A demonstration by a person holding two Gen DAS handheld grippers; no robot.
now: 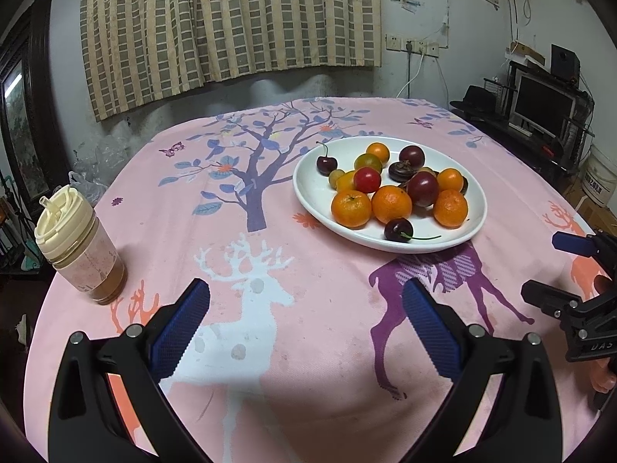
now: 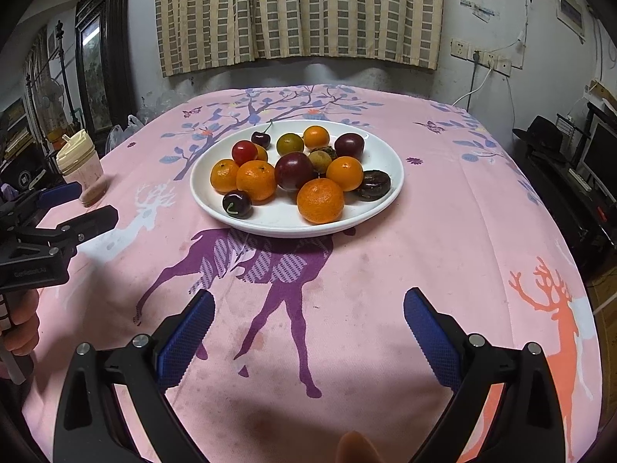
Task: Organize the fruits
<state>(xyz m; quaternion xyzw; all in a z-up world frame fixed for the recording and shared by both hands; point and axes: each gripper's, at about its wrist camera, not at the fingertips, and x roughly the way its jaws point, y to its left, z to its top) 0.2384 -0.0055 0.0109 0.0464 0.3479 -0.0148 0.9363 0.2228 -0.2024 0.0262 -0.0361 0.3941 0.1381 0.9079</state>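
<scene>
Two claws hover spread and empty above a pink deer-print cloth on the surface, the left claw [image 1: 304, 324] near the white deer, the right claw [image 2: 308, 328] facing a white plate [image 2: 389, 189] of mixed fruit in the middle of the surface. Tangerines [image 2: 320, 200], dark plums [image 2: 294, 170], a red tomato [image 2: 244, 152] and stemmed cherries [image 2: 236, 203] lie heaped and touching. The risk appears to lie in that crowding: a finger pushed between round fruits could nudge neighbours over the shallow rim, and hard pads could bruise a cherry. A lidded tumbler [image 1: 79, 247] at the left edge could tip if the left claw swings wide.
</scene>
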